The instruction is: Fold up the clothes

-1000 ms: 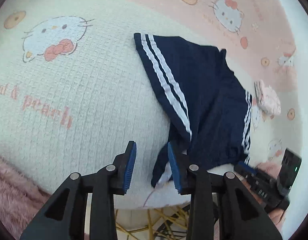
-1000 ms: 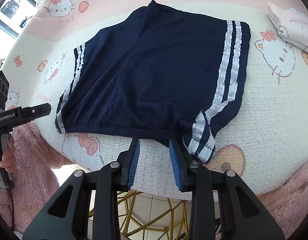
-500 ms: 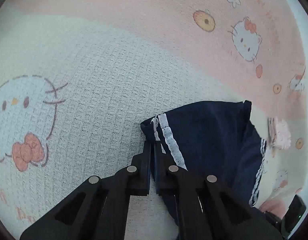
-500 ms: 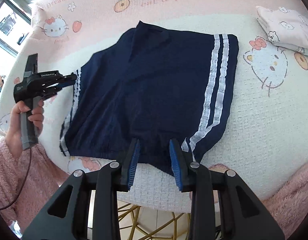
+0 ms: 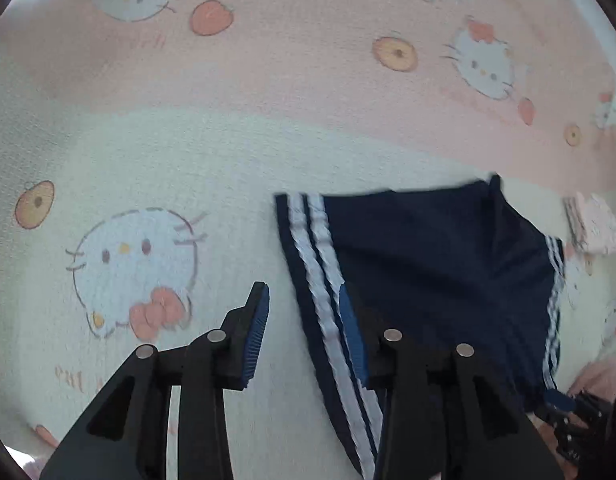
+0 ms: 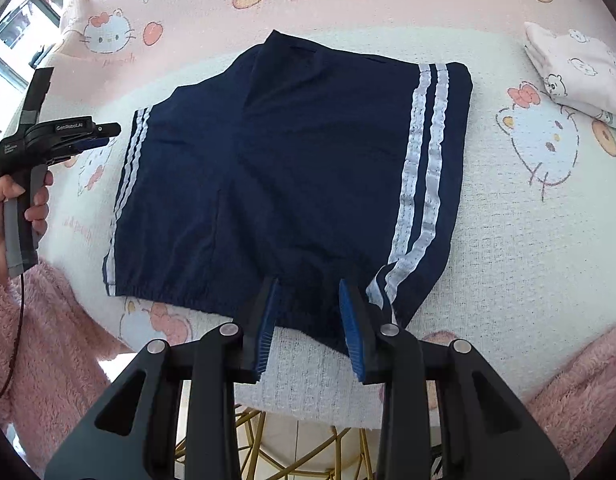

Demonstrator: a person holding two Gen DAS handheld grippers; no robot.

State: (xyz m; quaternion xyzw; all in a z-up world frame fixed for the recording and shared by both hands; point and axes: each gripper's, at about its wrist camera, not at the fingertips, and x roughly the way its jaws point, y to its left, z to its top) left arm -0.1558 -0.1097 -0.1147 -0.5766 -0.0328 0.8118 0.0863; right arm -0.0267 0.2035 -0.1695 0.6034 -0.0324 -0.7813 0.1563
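My left tongs [image 5: 304, 316] have just been opening, empty above the navy shorts [image 6: 292, 176]; my right tongs [image 6: 308, 320] gape over their waistband, gripping nothing.

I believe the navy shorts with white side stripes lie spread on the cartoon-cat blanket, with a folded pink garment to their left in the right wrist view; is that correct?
Not quite. In the right wrist view the folded pink garment lies to the right of the navy shorts with white side stripes, near the upper right corner. The rest holds: the shorts lie spread on the cartoon-cat blanket.
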